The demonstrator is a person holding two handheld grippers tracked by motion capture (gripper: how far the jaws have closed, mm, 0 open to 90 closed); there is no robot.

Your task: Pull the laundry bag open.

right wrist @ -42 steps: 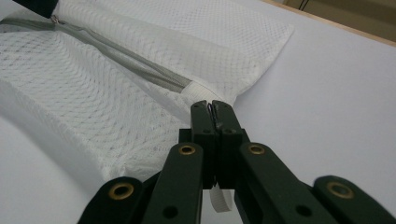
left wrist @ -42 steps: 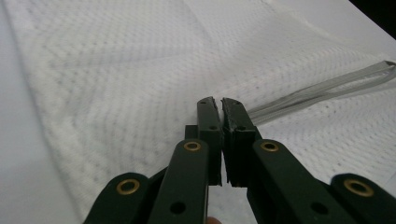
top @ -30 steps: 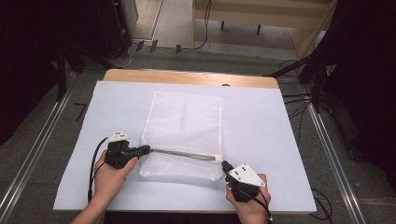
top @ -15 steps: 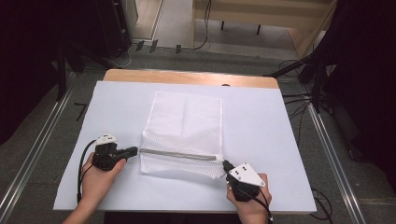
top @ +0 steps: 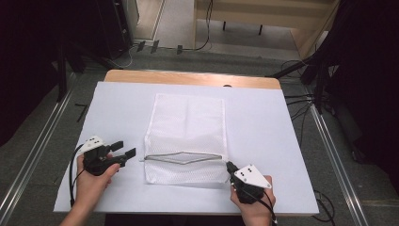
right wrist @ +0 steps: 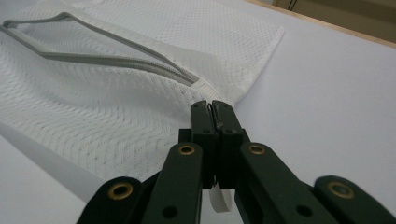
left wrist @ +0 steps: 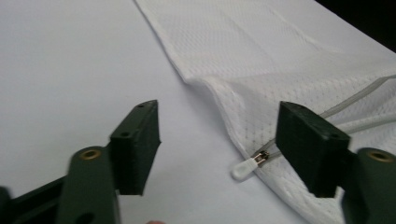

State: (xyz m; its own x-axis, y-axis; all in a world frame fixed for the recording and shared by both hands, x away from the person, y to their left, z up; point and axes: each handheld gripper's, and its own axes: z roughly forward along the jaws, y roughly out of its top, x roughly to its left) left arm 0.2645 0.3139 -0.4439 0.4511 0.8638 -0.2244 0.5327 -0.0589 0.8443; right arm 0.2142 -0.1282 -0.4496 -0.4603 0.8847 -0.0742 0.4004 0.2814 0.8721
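Right claw [top: 229, 166]: jaws pressed together, pinching the near right corner of the mesh bag [top: 187, 136]; a white tab shows beneath them.

Left claw [top: 124, 148]: jaws now wide apart, holding nothing, drawn back from the bag's left edge. Zipper pull [left wrist: 250, 164] lies just ahead, released.

Beyond both: zipper [top: 183, 157] gapes open mid-length, bag flat on the desk [top: 282, 141]. Judgement: opening stroke looks finished.

White mesh cloth bag [top: 187, 136], matt table [top: 273, 122]
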